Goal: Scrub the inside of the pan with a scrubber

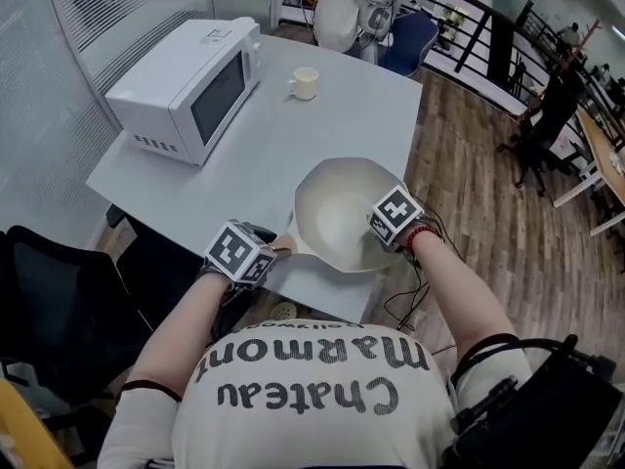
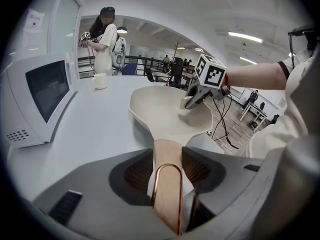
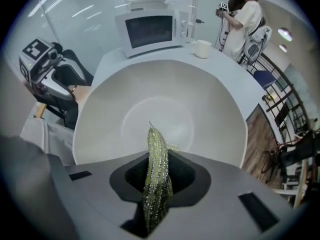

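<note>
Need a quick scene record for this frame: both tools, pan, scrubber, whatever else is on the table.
left tool: shut on the pan handle
right tool: shut on the scrubber, pointing down into the pan
pan: cream, at the near corner of the table, nothing else inside
scrubber: green, glittery, tip over the pan's inner surface; contact unclear
also on table: microwave, cup
bystander: person standing beyond the table's far end

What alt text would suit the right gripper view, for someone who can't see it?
The right gripper pinches a glittery green scrubber, pointing it into a pale pan. At left the left gripper grips the pan's handle; behind, on the grey table, stand a white microwave and a cup.
</note>
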The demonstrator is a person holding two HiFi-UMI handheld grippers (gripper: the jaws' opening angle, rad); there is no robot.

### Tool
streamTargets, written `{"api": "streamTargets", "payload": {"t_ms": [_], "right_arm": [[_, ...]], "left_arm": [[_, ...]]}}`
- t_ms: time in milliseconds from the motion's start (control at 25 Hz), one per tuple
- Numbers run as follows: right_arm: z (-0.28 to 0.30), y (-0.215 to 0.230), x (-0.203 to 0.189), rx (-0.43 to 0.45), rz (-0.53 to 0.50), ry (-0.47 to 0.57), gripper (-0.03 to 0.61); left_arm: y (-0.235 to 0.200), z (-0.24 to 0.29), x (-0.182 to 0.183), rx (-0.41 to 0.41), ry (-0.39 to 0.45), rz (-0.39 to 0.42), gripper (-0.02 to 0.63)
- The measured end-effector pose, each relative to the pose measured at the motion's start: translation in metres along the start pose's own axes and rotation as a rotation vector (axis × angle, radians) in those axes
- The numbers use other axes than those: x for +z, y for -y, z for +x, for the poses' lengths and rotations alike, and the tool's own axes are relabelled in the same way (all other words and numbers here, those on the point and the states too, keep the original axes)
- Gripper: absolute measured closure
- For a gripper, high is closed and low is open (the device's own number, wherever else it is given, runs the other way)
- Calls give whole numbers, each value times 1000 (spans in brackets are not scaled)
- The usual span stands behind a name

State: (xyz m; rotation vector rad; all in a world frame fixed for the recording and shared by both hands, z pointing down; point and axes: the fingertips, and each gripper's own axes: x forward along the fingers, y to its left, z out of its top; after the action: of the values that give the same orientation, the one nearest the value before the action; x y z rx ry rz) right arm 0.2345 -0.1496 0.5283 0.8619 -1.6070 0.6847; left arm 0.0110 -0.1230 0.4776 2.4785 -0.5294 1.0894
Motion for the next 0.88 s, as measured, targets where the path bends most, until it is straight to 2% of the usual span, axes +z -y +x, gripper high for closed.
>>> {"api": "streamTargets", "payload": {"t_ms": [160,280,440,600,720,800,880], "right_arm": [[-5,20,4,-92,-53,43,522],[-7,28,4,-128,-57,83,522],[-12,38,11,-153,-30,169,522],[-31,43,24,-122,65,333,522],[-60,46,36,-51,163,485,522],[-85,43,46,26,245,605,522],[-114,39,55,84,313,741,522]], "left_arm": [[-2,0,1,6,0,-1,426],[-1,2,-2,4,-2,-6,420],[0,2,-3,3,-9,-8,419],[-1,1,-2,5,0,0,419],[-4,-14,15,-7,104,-50,419],[-9,-36,38,-10,247,-102,417],[-17,-64,67,28,436,-161,419]]}}
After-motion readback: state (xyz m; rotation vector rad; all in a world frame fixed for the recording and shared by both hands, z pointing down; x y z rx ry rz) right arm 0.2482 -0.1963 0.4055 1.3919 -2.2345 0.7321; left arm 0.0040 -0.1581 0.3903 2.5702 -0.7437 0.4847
